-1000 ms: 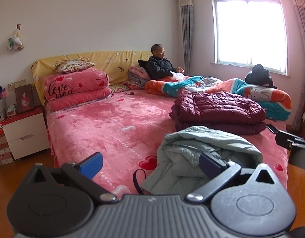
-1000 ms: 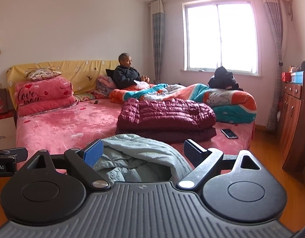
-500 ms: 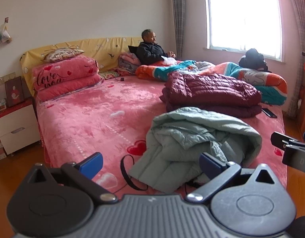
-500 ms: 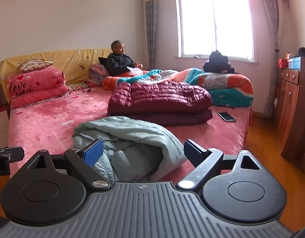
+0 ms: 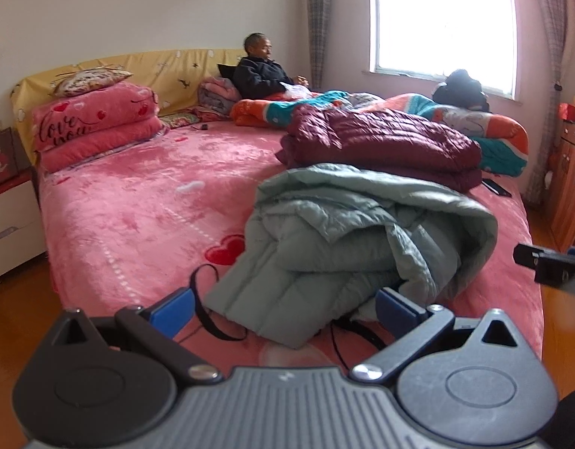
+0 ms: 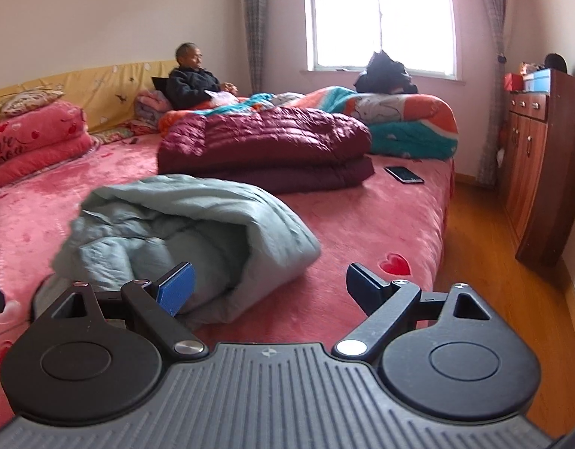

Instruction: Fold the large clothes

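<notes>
Both hand-held grippers (image 5: 283,308) (image 6: 270,286) spread, empty; folded maroon jacket (image 6: 265,146) behind crumpled green jacket (image 5: 347,232)

Bright window (image 6: 381,18) on far wall, checked curtains (image 6: 254,26) either side. White wall (image 5: 137,7) behind yellow headboard (image 5: 167,75). Wood floor (image 6: 485,262), brown cabinet (image 6: 541,157) rt, white nightstand (image 5: 10,224) lt.

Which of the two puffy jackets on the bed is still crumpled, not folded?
The pale green jacket, bunched in a loose heap at the near edge of the bed. The maroon jacket behind it is folded into a flat stack.
</notes>
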The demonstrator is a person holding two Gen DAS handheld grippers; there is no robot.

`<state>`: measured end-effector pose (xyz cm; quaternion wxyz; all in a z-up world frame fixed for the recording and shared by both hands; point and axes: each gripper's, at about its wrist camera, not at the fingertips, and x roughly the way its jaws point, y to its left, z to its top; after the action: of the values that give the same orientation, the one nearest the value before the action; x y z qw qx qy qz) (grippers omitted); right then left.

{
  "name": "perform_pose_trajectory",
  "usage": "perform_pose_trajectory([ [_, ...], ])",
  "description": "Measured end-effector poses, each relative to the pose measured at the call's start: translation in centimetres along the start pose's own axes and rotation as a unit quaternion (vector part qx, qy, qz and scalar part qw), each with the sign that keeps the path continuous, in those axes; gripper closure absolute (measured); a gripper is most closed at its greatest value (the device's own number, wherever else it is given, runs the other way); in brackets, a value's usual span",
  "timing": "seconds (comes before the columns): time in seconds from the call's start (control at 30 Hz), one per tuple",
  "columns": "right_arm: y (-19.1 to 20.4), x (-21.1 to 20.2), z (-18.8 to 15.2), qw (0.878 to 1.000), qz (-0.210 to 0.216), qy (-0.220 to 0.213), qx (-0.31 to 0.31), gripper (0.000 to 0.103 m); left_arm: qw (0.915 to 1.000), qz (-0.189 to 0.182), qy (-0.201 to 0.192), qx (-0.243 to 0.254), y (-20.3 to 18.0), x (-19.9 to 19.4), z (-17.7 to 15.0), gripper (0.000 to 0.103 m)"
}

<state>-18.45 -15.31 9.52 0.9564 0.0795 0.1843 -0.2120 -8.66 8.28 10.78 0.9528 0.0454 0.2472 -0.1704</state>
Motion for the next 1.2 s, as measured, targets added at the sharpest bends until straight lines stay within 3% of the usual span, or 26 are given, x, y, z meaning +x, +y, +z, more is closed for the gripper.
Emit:
perform_pose_trajectory([
  [0.4, -1.2, 2.7, -1.0, 0.998, 0.012, 0.010, 0.055, 0.000, 0.9985, -0.045, 0.008, 0.029, -2.9, 3.8, -1.2, 0.001],
  [0.57, -1.1, 3.3, -0.9, 0.995, 0.043, 0.009, 0.093, 0.000, 0.9973, -0.062, 0.029, 0.026, -3.8, 5.0, -2.1, 0.001],
  [0.73, -0.5, 3.5, -0.7, 0.991, 0.083, -0.005, 0.108, 0.000, 0.9952, -0.086, 0.025, 0.040, -6.0, 5.8, -1.9, 0.001],
  [1.07, 1.1, 4.5, 0.4, 0.987, 0.132, -0.010, 0.095, 0.000, 0.9922, -0.112, 0.037, 0.039, -9.6, 9.2, -0.7, 0.024],
  [1.13, 1.4, 4.8, 0.5, 0.987, 0.133, -0.009, 0.094, 0.000, 0.9930, -0.107, 0.039, 0.033, -9.7, 9.7, -0.5, 0.031],
  [1.2, 0.7, 5.1, 0.4, 0.986, 0.134, -0.005, 0.097, 0.000, 0.9927, -0.110, 0.043, 0.027, -9.7, 10.3, -0.3, 0.047],
])
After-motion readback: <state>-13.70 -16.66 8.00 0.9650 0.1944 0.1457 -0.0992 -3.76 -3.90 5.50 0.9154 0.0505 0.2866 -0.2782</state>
